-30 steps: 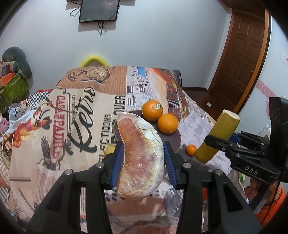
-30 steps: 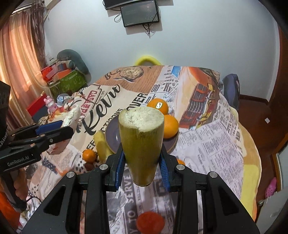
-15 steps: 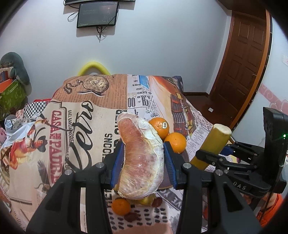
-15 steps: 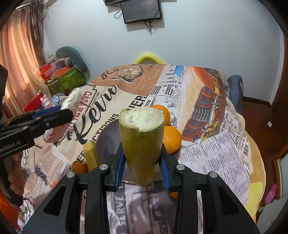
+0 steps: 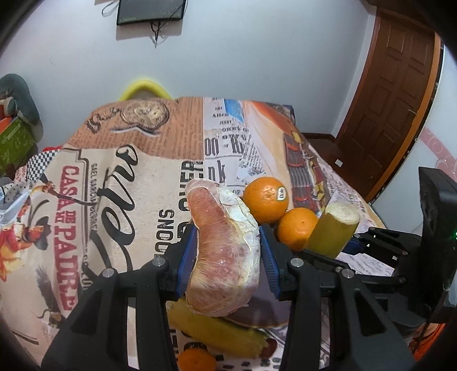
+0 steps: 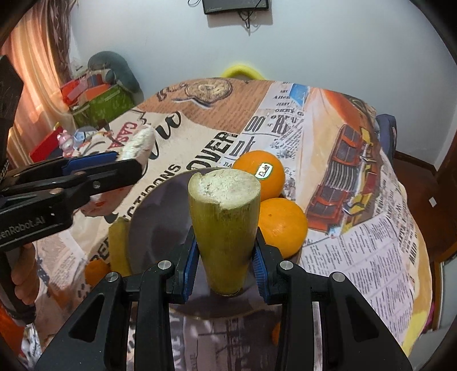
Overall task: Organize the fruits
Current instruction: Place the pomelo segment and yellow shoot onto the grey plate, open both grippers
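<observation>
Two oranges [image 6: 267,199] already lie on the plate [image 6: 160,205], while the left tool [image 5: 227,256] grasps a wrapped pomelo piece [image 5: 225,251], the right tool [image 6: 225,256] clamps a green cane piece [image 6: 225,225], and probably some small fruits [image 5: 197,359] remain beside the plate.

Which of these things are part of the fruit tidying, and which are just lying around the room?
Part of the job:
- pomelo wedge in the left gripper
- sugarcane piece in the right gripper
- two oranges on the plate
- small orange and yellow fruit beside the plate

Just lying about:
- wall screen
- door
- green box
- printed tablecloth
</observation>
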Action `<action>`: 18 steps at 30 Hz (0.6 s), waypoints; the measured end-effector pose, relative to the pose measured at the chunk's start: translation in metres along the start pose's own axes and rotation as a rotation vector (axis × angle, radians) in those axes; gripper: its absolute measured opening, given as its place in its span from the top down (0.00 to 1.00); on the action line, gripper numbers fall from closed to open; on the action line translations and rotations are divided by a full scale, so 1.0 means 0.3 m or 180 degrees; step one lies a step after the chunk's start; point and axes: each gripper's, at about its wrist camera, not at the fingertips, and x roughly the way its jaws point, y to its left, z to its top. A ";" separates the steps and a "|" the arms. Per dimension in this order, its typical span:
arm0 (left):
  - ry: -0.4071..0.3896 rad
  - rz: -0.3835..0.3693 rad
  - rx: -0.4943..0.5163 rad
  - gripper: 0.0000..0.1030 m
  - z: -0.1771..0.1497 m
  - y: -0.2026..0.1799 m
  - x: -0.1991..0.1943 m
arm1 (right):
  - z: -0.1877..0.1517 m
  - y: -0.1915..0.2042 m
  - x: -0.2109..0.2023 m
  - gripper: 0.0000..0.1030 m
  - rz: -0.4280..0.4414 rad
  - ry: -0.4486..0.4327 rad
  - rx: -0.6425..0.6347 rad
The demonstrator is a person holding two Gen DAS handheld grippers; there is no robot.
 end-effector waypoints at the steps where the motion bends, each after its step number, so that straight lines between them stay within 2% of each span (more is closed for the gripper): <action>1: 0.0039 -0.0015 -0.0027 0.58 -0.001 0.009 0.021 | 0.002 0.002 0.014 0.69 0.0011 0.0020 -0.0006; 5: 0.0172 -0.0095 -0.0130 0.58 -0.005 0.037 0.088 | 0.013 0.012 0.050 0.69 0.0004 0.0017 -0.0072; 8: 0.0236 -0.0069 -0.0141 0.58 -0.011 0.045 0.129 | 0.031 0.010 0.065 0.69 0.0025 0.0018 -0.0073; 12: 0.0294 -0.0078 -0.0137 0.58 -0.014 0.047 0.165 | 0.049 -0.006 0.089 0.69 0.0077 0.0024 -0.0021; 16: 0.0362 -0.0067 -0.0111 0.58 -0.008 0.045 0.193 | 0.060 0.004 0.111 0.69 0.0024 0.0081 -0.0135; 18: 0.0311 -0.0062 -0.0094 0.57 -0.001 0.039 0.186 | 0.060 0.001 0.113 0.69 0.0007 0.0088 -0.0158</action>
